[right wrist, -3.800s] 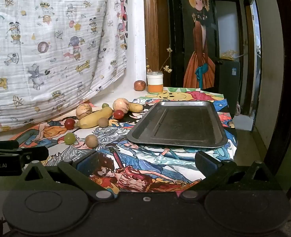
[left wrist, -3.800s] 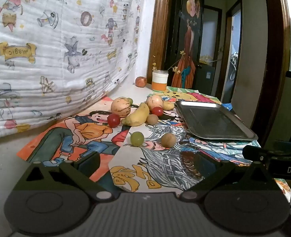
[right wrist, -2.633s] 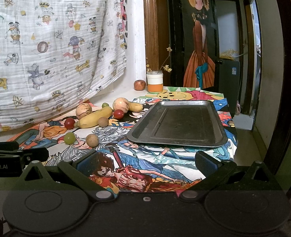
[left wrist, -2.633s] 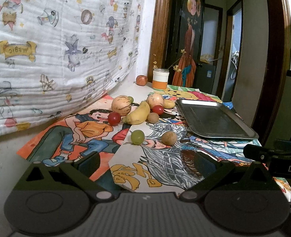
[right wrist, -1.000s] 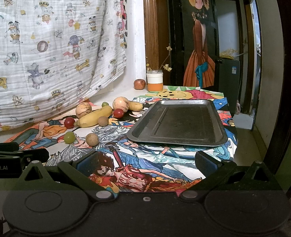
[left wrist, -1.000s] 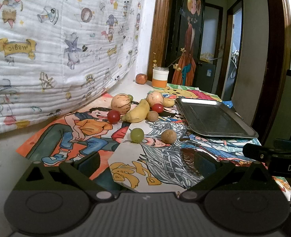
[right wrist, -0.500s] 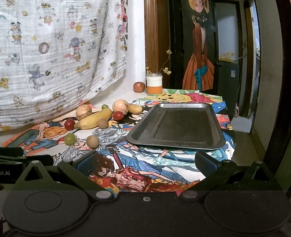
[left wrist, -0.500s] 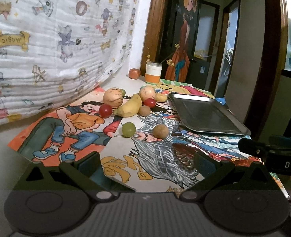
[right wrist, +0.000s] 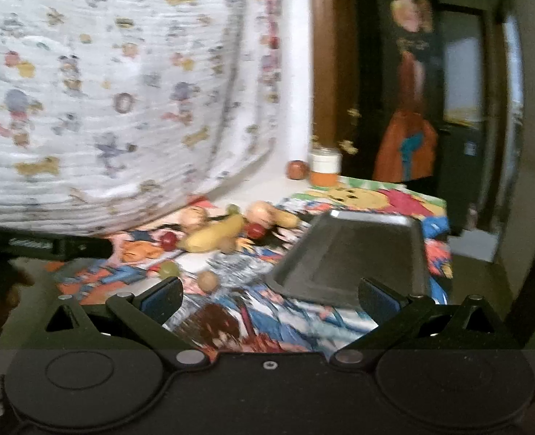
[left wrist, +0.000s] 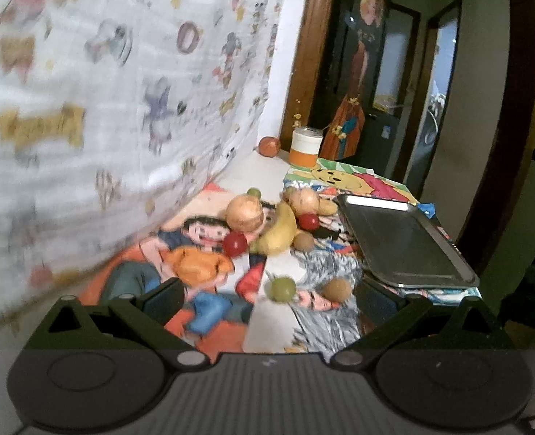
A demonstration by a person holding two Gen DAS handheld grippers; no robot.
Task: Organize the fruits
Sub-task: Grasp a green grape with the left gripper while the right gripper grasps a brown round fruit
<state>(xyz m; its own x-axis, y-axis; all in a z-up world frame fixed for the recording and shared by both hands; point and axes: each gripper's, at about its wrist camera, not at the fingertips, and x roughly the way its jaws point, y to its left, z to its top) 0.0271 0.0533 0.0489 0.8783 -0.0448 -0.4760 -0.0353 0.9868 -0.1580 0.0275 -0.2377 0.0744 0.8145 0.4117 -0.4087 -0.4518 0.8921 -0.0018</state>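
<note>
Both claws are spread and hold nothing: the left gripper (left wrist: 269, 299) hangs over the near cloth (left wrist: 285, 326), the right gripper (right wrist: 270, 295) near the tray (right wrist: 354, 250). The fruit lies left of the tray: a banana (left wrist: 278, 233) in a far cluster, a green grape (left wrist: 283, 289) and a brown fruit (left wrist: 335, 288) nearer. A cup (left wrist: 305, 146) stands far back; both views are blurred
</note>
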